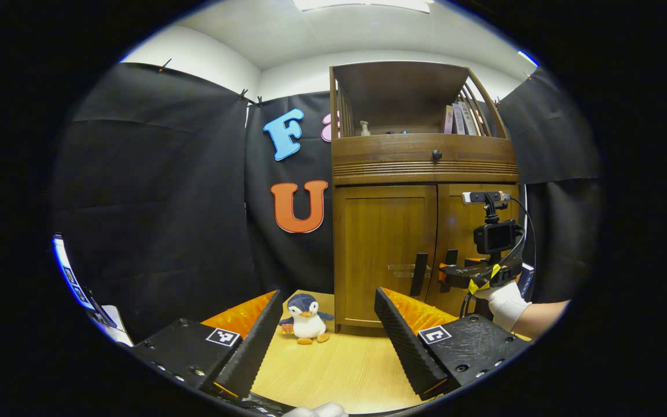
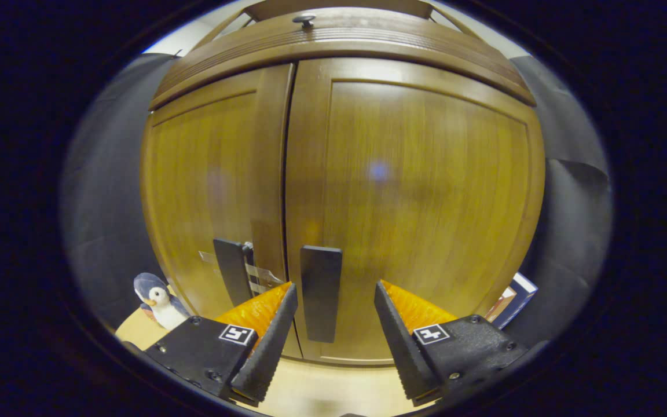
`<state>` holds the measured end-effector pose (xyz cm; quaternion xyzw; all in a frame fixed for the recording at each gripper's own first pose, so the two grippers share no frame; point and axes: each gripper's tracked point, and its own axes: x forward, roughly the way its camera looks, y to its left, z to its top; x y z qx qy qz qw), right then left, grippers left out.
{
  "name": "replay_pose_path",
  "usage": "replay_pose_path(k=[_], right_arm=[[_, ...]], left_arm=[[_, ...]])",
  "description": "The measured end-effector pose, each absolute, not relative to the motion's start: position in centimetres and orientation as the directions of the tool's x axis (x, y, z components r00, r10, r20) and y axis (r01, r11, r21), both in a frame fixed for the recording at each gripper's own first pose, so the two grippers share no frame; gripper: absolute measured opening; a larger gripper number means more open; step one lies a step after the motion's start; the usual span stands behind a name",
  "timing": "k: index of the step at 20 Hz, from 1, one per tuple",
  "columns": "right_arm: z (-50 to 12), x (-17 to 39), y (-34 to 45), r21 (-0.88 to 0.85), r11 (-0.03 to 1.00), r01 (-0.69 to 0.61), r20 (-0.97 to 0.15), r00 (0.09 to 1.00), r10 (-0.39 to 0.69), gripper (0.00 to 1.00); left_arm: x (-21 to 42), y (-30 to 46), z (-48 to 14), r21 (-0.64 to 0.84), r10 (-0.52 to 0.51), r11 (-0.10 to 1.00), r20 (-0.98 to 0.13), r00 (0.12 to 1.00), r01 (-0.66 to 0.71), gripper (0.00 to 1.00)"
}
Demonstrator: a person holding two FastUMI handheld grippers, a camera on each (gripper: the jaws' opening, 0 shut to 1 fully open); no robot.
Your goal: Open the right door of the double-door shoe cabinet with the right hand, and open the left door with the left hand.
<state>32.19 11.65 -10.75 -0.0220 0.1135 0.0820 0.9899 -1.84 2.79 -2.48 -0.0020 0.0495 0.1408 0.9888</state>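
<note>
just ahead of right hand-held gripper (image 2: 333, 301), door handle (image 2: 321, 292)

Penguin plush (image 1: 305, 318) on wooden table (image 1: 339, 370), soap bottle (image 1: 364, 128), books (image 1: 460, 119)

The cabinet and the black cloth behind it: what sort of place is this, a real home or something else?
Probably a staged recording booth, not a home. Black cloth hangs as walls, clipped at the top. A wooden shoe cabinet stands on a bare table beside a toy penguin, and a gloved hand holds camera-fitted tongs at its doors.
</note>
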Motion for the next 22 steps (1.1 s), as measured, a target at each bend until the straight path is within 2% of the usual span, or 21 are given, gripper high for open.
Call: replay_pose_path(k=[3,4,5,7,9,10,14,15,16,22], right_arm=[[-11.4,32.9,12.4,-0.014,0.982,-0.186,-0.245,0.953,0.177,0.75],[-11.5,33.2,12.4,-0.023,0.983,-0.180,-0.243,0.955,0.169,0.70],[-11.7,33.4,12.6,-0.025,0.984,-0.179,-0.247,0.954,0.167,0.67],[-11.9,33.6,13.0,-0.006,0.984,-0.179,-0.259,0.951,0.171,0.58],[-11.8,33.6,13.3,0.020,0.985,-0.173,-0.263,0.949,0.172,0.46],[-12.2,33.7,13.2,0.018,0.985,-0.170,-0.272,0.947,0.168,0.37],[-12.2,33.4,13.2,0.032,0.980,-0.197,-0.276,0.941,0.198,0.33],[-12.3,33.1,13.1,0.022,0.978,-0.206,-0.278,0.939,0.204,0.33],[-12.3,32.7,12.9,0.009,0.976,-0.216,-0.276,0.938,0.210,0.31],[-12.7,28.7,11.8,0.004,0.966,-0.259,-0.281,0.927,0.250,0.28]], left_arm=[[-2.2,3.0,-2.6,0.023,0.293,0.956,-0.100,0.951,-0.292,0.96],[-2.3,3.0,-2.7,0.023,0.293,0.956,-0.102,0.951,-0.293,1.00],[-2.3,3.0,-2.9,0.020,0.294,0.956,-0.107,0.950,-0.294,0.96],[-2.6,2.8,-3.0,0.011,0.296,0.955,-0.112,0.949,-0.296,0.96],[-2.9,2.9,-3.0,0.007,0.296,0.955,-0.111,0.949,-0.297,0.96],[-3.0,2.8,-3.1,0.007,0.294,0.955,-0.112,0.949,-0.295,0.96],[-4.1,3.0,-3.3,0.012,0.298,0.954,-0.114,0.948,-0.299,0.96],[-4.2,3.0,-3.4,0.013,0.297,0.955,-0.116,0.948,-0.298,1.00],[-4.3,3.2,-3.5,0.012,0.295,0.955,-0.117,0.948,-0.296,0.96],[-4.5,3.1,-4.3,-0.010,0.265,0.963,-0.132,0.955,-0.268,0.96]])
